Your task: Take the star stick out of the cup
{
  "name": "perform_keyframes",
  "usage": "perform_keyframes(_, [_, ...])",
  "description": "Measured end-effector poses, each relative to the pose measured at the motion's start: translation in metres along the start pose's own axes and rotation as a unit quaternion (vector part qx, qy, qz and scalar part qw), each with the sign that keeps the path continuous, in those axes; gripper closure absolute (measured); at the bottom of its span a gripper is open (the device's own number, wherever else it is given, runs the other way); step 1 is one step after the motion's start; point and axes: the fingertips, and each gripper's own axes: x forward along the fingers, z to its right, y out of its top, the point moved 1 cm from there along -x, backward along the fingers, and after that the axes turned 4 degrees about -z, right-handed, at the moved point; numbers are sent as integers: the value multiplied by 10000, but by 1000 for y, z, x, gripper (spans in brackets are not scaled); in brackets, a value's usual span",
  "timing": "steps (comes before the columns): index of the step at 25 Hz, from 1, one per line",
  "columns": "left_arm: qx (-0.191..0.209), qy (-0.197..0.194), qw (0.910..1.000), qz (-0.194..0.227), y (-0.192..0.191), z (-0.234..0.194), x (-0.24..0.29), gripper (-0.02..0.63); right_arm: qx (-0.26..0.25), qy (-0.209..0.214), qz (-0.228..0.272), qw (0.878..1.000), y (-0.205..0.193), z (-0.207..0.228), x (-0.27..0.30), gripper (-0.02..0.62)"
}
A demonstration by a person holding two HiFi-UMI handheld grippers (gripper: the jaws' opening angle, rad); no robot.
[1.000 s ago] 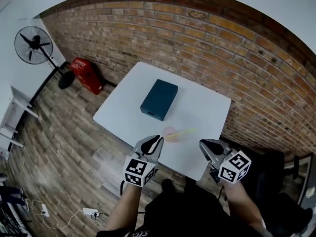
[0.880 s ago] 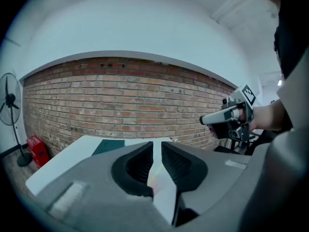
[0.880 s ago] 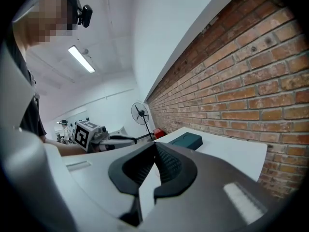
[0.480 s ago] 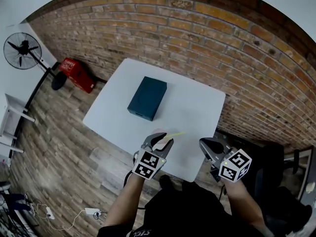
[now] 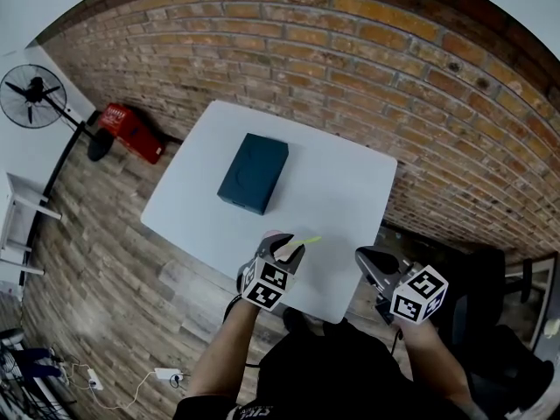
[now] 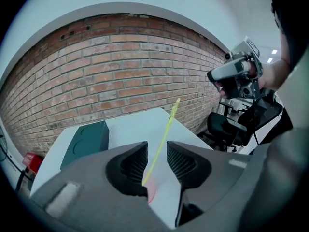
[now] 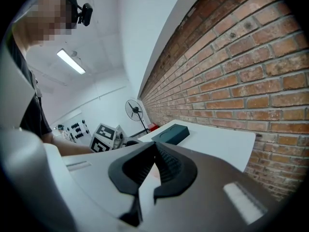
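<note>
A thin yellow-green star stick (image 5: 308,240) leans out of a small pink cup (image 5: 272,235) near the front edge of the white table (image 5: 341,191). My left gripper (image 5: 282,245) is right at the cup and covers most of it. In the left gripper view its jaws (image 6: 157,149) have just been opening and stand open, with the stick (image 6: 166,127) rising between the pads and the cup (image 6: 150,193) low in the gap. My right gripper (image 5: 363,256) hangs off the table's front right corner, apart from the cup, jaws (image 7: 155,146) together and holding nothing.
A dark teal box (image 5: 254,171) lies mid-table, beyond the cup. A brick wall runs behind the table. A standing fan (image 5: 24,94) and a red case (image 5: 129,131) are on the wooden floor at left. A black chair (image 5: 481,296) stands at right.
My left gripper has come forward and down onto the cup and its jaws have spread around the stick. My right gripper has shifted only a little.
</note>
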Motion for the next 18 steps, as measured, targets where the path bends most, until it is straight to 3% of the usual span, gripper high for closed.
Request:
perform_keyframes(9, [-70, -83, 9999, -126, 0, 1, 11, 552, -74, -3, -9, 10000, 10, 1, -4, 594])
perform_keyframes(18, [-209, 252, 9990, 317, 20, -10, -2, 592, -187, 80, -49, 9998, 13, -1, -11, 594])
